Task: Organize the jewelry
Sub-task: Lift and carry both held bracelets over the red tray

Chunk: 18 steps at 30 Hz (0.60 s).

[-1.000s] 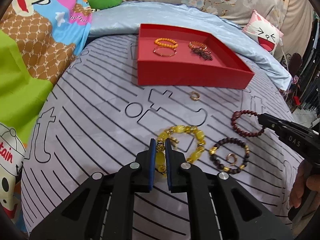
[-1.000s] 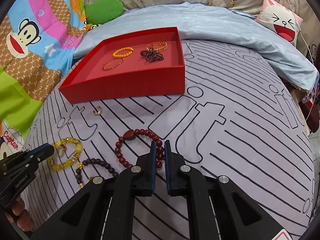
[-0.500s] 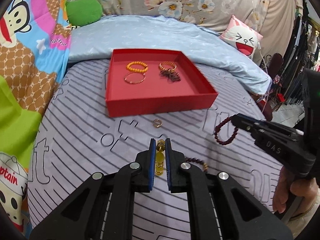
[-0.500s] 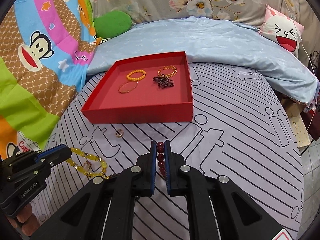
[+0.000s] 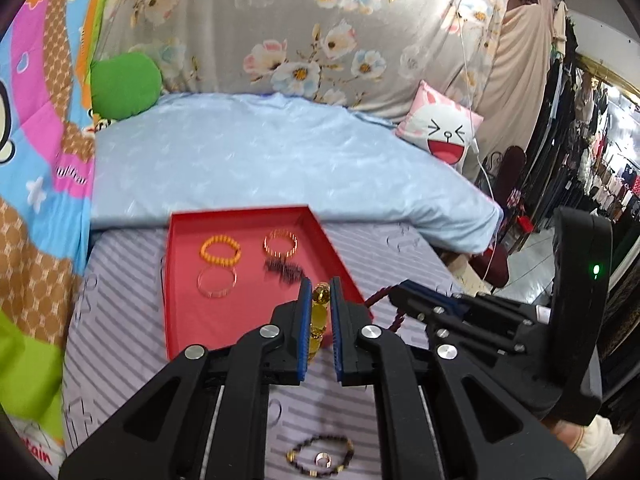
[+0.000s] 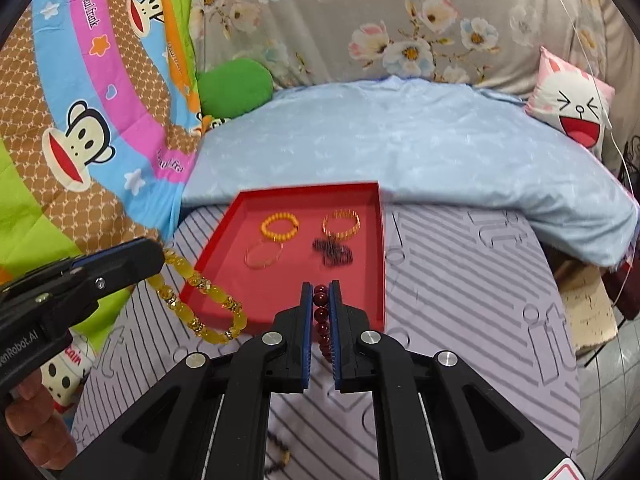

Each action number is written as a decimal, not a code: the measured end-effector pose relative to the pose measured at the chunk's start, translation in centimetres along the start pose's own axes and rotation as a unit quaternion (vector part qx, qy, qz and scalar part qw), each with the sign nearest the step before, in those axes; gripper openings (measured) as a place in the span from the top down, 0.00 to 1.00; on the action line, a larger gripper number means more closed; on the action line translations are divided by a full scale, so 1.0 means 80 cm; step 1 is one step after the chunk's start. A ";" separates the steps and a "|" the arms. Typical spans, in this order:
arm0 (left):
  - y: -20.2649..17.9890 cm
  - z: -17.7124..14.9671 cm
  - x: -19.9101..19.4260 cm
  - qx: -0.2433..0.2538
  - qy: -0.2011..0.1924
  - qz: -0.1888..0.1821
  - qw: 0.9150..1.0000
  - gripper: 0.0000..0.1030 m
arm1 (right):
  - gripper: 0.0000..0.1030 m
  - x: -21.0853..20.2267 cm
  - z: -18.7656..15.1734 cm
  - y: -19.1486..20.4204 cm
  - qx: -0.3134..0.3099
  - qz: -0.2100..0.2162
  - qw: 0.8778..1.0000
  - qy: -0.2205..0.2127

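- Two grippers, each clamped on a bracelet: left gripper [image 5: 319, 292] pinches a chunky translucent yellow bead bracelet [image 6: 200, 296], right gripper [image 6: 320, 290] pinches a glossy dark red bead bracelet [image 6: 321, 320], both dangling above the striped bedsheet [image 6: 460, 280].
- Red tray [image 5: 178, 280] just ahead holds an orange bead bracelet [image 5: 221, 251], a thin bangle and two more.
- Only the left view shows the dark bead bracelet [image 5: 320, 456] lying on the sheet around a small ring; the right view shows the yellow loop's full hang.
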State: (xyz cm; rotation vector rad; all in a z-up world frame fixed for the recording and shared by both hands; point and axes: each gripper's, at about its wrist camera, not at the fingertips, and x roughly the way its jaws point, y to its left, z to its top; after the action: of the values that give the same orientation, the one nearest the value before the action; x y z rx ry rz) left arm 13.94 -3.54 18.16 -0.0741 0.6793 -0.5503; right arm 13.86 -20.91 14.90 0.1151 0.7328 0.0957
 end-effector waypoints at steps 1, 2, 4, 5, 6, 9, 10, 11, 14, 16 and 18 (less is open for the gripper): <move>0.002 0.008 0.004 -0.001 -0.003 -0.003 1.000 0.91 | 0.93 0.005 0.009 0.000 0.000 0.001 1.000 -0.002; 0.004 0.015 0.008 -0.004 -0.005 -0.007 1.000 0.91 | 0.93 0.011 0.016 0.001 0.002 0.003 1.000 -0.003; 0.011 0.030 0.023 -0.012 -0.005 -0.013 1.000 0.91 | 0.93 0.026 0.030 0.002 0.009 0.014 1.000 -0.001; 0.014 0.033 0.028 -0.015 -0.004 -0.015 1.000 0.91 | 0.93 0.034 0.035 0.002 0.013 0.020 1.000 0.001; 0.020 0.037 0.036 -0.022 -0.001 -0.015 1.000 0.91 | 0.93 0.043 0.038 0.003 0.017 0.024 1.000 0.004; 0.039 0.040 0.061 -0.044 0.012 -0.023 0.999 0.91 | 0.93 0.067 0.043 0.005 0.031 0.037 0.999 0.016; 0.046 0.039 0.069 -0.051 0.018 -0.029 0.998 0.91 | 0.93 0.080 0.043 0.004 0.039 0.042 0.998 0.023; 0.053 0.036 0.076 -0.060 0.024 -0.034 0.997 0.91 | 0.93 0.090 0.042 0.004 0.046 0.045 0.997 0.030; 0.076 0.023 0.106 -0.084 0.048 -0.032 0.995 0.92 | 0.93 0.123 0.035 -0.001 0.071 0.062 0.994 0.055; 0.087 0.013 0.121 -0.088 0.062 -0.024 0.994 0.92 | 0.93 0.143 0.027 -0.003 0.079 0.064 0.992 0.072; 0.098 0.001 0.140 -0.089 0.082 -0.009 0.993 0.92 | 0.93 0.157 0.021 -0.004 0.075 0.054 0.992 0.084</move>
State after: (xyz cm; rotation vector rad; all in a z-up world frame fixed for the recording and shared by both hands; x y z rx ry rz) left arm 24.77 -2.54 9.88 -0.2034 0.8878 -0.5149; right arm 24.31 -19.72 7.78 0.2934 0.9015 0.1544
